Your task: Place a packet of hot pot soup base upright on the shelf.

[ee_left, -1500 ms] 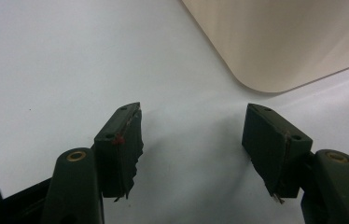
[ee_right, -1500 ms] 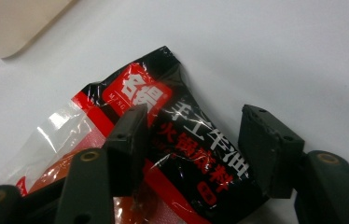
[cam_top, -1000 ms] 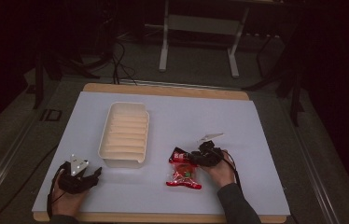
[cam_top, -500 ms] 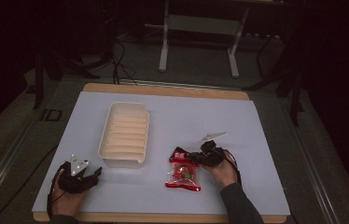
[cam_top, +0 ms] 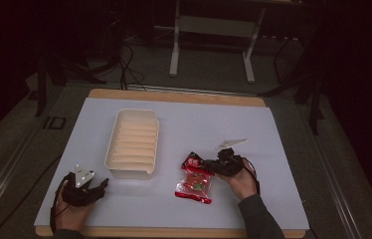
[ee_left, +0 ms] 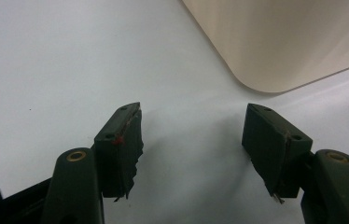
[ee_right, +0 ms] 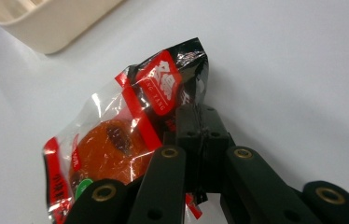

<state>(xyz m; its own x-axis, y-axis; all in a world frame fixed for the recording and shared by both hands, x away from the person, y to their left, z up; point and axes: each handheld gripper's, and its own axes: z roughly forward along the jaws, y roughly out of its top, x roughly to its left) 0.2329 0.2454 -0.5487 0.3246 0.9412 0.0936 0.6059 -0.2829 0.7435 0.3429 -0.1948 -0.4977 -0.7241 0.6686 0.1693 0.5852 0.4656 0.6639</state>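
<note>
So the grab step looks basically done here: the right tool [ee_right: 200, 128] has just squeezed its jaws together and they're pinched on the edge of the snack packet [ee_right: 126, 140], right at the black crimped seam by the top corner. From above you can see that right tool [cam_top: 213, 166] sitting at the packet's [cam_top: 195, 179] upper right edge, with the packet lying flat on the desk [cam_top: 283, 199] and stretching away from the tool toward the person.

My guess for the next move: lift it and carry it over to the cream tray [cam_top: 133, 144], which sits off to the far side of the packet from the tool. The grip is only on thin film at a corner, so the packet will probably dangle and swing, and a slow lift makes sense.

The packet itself is clear crinkly plastic with red and black bands and a red label, and something round and orange-brown inside.

The left tool [ee_left: 193, 140] is just parked with its jaws wide apart, nothing between them, the tray's [ee_left: 275, 42] rounded corner just ahead of it.
</note>
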